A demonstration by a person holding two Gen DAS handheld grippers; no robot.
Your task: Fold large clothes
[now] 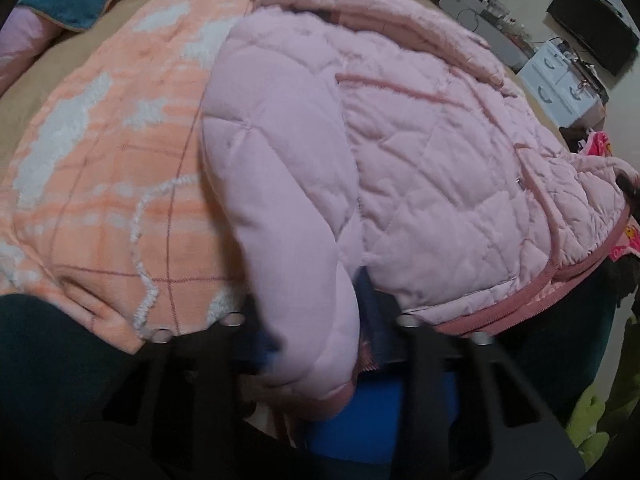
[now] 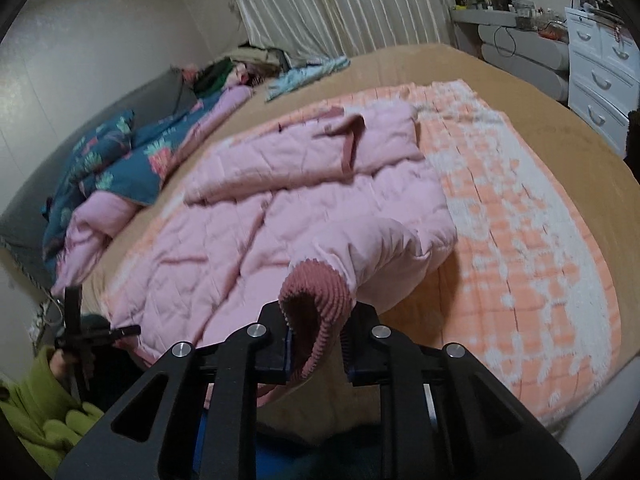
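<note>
**Quilted pink jacket on bed, sleeve cuff in grip**

Left wrist view: pink jacket (image 1: pixel 420 168) lay on the orange-and-white blanket (image 1: pixel 100 168), long axis running from the near ribbed hem toward the far collar. One sleeve (image 1: pixel 288 240) hung toward the left gripper (image 1: pixel 320 344); whether its fingers held cloth could not be told. No legible writing.

Right wrist view: right gripper (image 2: pixel 316 344) pinched the ribbed cuff (image 2: pixel 316 300). White dresser (image 2: pixel 600 76) and striped curtain (image 2: pixel 332 4) stood beyond the bed (image 2: pixel 560 128).
</note>
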